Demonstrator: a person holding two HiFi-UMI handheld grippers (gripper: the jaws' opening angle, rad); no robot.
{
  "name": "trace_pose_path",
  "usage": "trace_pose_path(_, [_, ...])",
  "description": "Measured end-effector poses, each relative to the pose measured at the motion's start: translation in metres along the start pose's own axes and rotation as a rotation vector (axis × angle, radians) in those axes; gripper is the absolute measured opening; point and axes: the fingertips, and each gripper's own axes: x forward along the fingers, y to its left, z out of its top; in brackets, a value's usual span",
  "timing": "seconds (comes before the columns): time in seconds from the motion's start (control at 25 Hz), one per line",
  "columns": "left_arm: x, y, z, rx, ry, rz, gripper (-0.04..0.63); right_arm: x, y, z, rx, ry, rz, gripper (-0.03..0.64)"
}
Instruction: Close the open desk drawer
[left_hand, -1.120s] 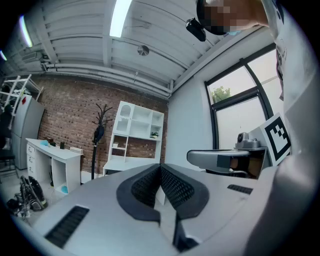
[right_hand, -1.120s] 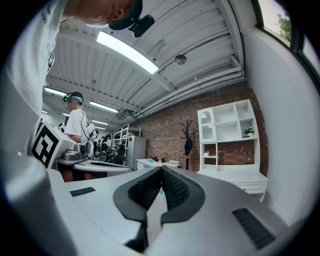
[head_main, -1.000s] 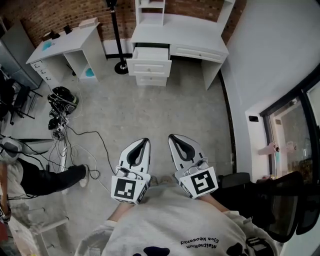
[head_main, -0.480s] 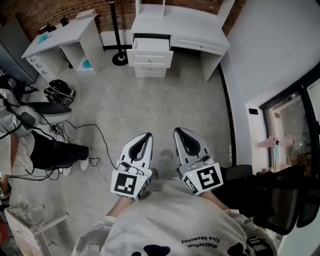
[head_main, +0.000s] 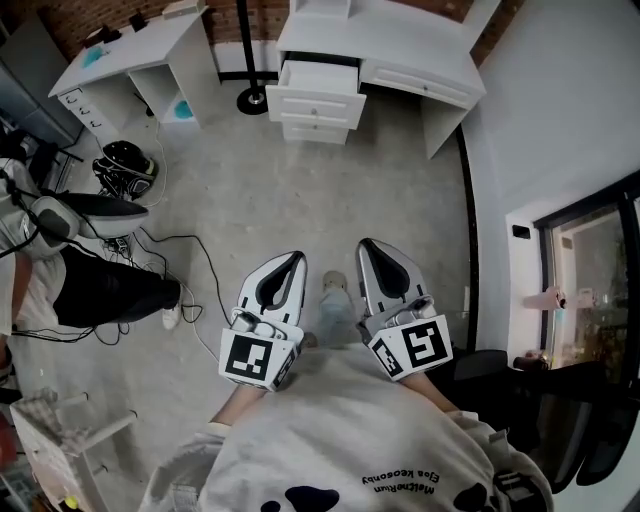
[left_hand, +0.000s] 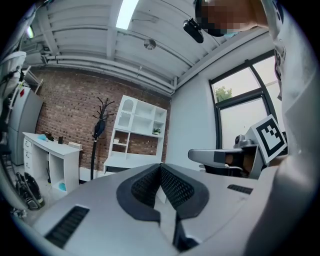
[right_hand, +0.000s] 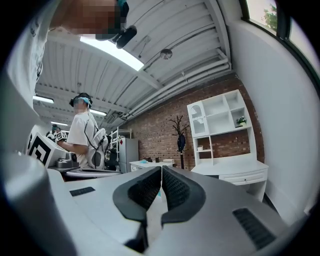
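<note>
The white desk (head_main: 400, 45) stands far ahead against the brick wall. Its top left drawer (head_main: 318, 77) is pulled out above two closed drawers. Both grippers are held close to my body, well short of the desk and pointing toward it. My left gripper (head_main: 295, 258) is shut with nothing in it, jaws pressed together (left_hand: 160, 168). My right gripper (head_main: 367, 245) is shut and empty as well (right_hand: 161, 169). In the left gripper view the desk's shelf unit (left_hand: 138, 130) shows beyond the jaws; the right gripper view shows it too (right_hand: 220, 125).
A second white desk (head_main: 135, 50) stands at the left, with a black coat stand (head_main: 251, 95) between the two desks. Cables and a dark helmet (head_main: 125, 165) lie on the floor at left. A seated person (head_main: 95, 290) is at the left edge, a black chair (head_main: 560, 400) at the right.
The view has moved forward toward the desk. A seated person has come into view at the left. Both grippers stay shut and held together.
</note>
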Motion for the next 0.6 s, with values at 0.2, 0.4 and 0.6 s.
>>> trace_pose_path(0.2, [0.068, 0.027, 0.014, 0.001, -0.033, 0.027, 0.018, 0.054, -0.049, 0.006, -0.025, 0.002, 0.024, 0.032])
trace_pose_path(0.4, [0.142, 0.046, 0.029, 0.023, -0.036, 0.039, 0.018, 0.108, -0.105, 0.018, -0.03, 0.002, 0.061, 0.032])
trace_pose_path(0.6, [0.191, 0.063, 0.035, 0.024, -0.046, 0.077, 0.018, 0.146, -0.147, 0.021, -0.022, 0.0, 0.1, 0.032])
